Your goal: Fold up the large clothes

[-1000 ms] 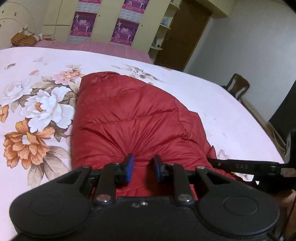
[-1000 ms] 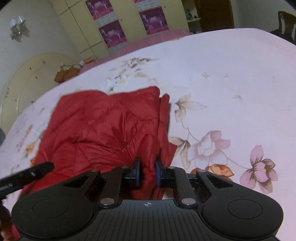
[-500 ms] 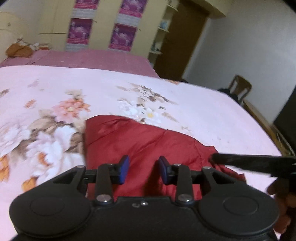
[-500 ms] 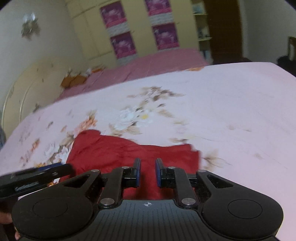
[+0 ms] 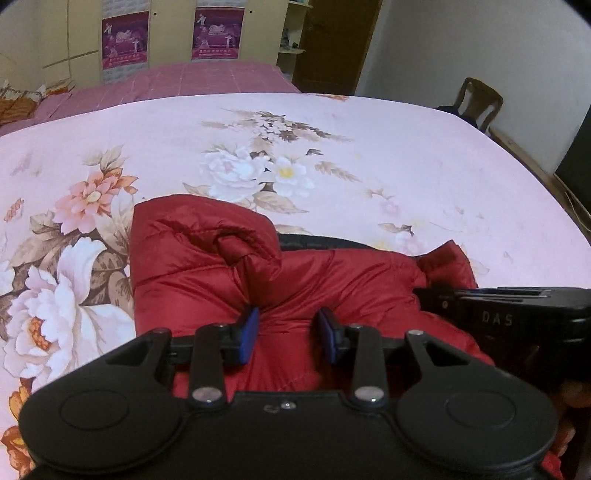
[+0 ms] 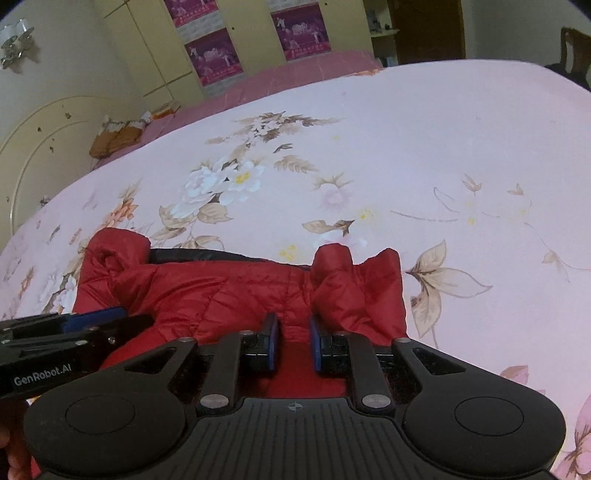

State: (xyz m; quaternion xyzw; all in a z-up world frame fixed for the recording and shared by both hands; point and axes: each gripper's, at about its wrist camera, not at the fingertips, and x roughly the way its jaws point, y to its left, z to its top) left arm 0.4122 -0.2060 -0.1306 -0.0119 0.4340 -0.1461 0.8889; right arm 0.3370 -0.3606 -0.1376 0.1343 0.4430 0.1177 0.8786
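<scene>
A red puffer jacket (image 5: 207, 273) lies bunched on the pink floral bedspread (image 5: 369, 162), with a dark lining strip along its far edge. It also shows in the right wrist view (image 6: 229, 291). My left gripper (image 5: 290, 334) is close over the jacket's near part, its blue pads apart with red fabric bulging between them. My right gripper (image 6: 293, 341) sits on the jacket's right side, pads a narrow gap apart with red fabric between them. Each gripper shows at the edge of the other's view.
A second bed with a pink checked cover (image 5: 192, 79) stands behind, by yellow wardrobes with purple posters (image 5: 216, 33). A wooden chair (image 5: 478, 101) and a dark door (image 5: 332, 40) are at the right. A rounded headboard (image 6: 48, 147) is at the left.
Both grippers carried the jacket's near edge forward, folding it shorter across the bed. The left jaws have widened; the right jaws have widened slightly.
</scene>
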